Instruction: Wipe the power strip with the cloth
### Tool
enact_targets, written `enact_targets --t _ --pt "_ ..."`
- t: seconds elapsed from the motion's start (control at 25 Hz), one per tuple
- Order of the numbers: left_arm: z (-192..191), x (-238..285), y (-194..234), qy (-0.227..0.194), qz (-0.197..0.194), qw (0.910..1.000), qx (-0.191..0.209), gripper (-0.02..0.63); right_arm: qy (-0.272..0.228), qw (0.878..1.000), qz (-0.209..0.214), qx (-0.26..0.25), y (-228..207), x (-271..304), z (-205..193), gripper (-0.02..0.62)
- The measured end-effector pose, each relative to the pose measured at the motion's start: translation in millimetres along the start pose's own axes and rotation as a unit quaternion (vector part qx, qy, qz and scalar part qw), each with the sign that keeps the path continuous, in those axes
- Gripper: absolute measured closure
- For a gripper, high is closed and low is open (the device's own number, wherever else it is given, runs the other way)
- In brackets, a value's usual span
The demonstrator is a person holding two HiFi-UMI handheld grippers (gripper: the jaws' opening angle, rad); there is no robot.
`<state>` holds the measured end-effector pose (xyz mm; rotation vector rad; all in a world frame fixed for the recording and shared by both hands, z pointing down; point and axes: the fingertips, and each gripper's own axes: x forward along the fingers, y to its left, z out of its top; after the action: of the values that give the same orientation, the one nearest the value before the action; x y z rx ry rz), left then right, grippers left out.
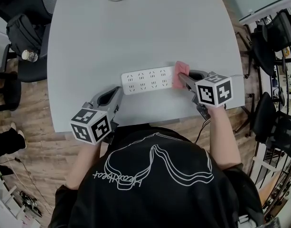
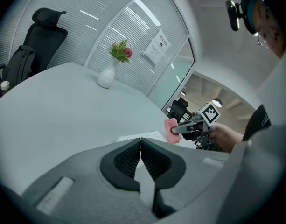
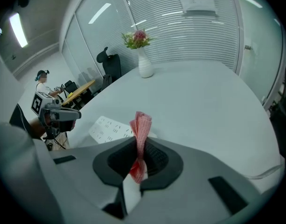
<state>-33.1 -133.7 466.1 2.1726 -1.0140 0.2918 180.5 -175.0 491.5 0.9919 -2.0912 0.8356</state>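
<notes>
The right gripper (image 3: 139,149) had its fingers (image 3: 156,157) clamped on the pink cloth (image 3: 143,125). A folded length of it stood up past the fingertips, and a shorter end hung out behind them. In the head view the cloth at those fingertips lay against the right end of the white power strip (image 1: 144,80). The strip rested flat on the grey table (image 1: 136,27) and stretched away to the left of the right gripper's fingers.

The left gripper (image 2: 140,146) had its fingers (image 2: 125,158) pressed together with nothing between them. The strip's left end lay just beyond their tips. From the head view the tips sat right beside the strip's near left corner, but it was not clear whether they touched it.

A white vase (image 3: 145,66) with flowers stood well ahead of both pairs of fingers, at the far side of the table. Dark office chairs (image 1: 268,37) stood off the table's edges, outside both grippers.
</notes>
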Motion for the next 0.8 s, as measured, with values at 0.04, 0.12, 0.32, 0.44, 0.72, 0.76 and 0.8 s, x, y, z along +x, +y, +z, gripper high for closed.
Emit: enact_targets --t 0.04,0.12,0.32,0.44,0.72,0.76,0.8 --pt "-0.1 -1.0 0.8 -0.001 0.001 1.0 0.0 0.592 -0.004 1.0 0.004 -0.005 4.7 -0.9 4.4 0.555" --pt "-0.3 -2.6 2.3 -0.003 0.002 1.0 -0.001 0.592 -0.012 1.0 0.012 -0.014 14.4 -1.3 12.9 0.555" --pt "-1.1 -7.6 6.9 -0.007 0.008 0.9999 -0.005 0.592 -0.026 0.998 0.052 -0.025 45.5 5.9 32.6 0.555" --pt "-1.7 -11.0 9.6 -0.009 0.012 0.9998 -0.009 0.592 -0.027 0.996 0.082 -0.031 68.0 15.0 40.5 0.555" --pt "-2.9 -24.0 24.0 -0.017 0.026 0.9993 -0.019 0.592 -0.012 0.989 0.138 -0.057 125.5 47.3 49.4 0.555" --pt "-3.3 -25.0 25.3 -0.017 0.028 0.9992 -0.021 0.592 -0.009 0.988 0.143 -0.063 131.7 51.5 49.1 0.555" --pt "-3.8 -25.5 26.0 -0.018 0.03 0.9991 -0.022 0.592 -0.006 0.987 0.149 -0.068 137.1 55.1 48.4 0.555"
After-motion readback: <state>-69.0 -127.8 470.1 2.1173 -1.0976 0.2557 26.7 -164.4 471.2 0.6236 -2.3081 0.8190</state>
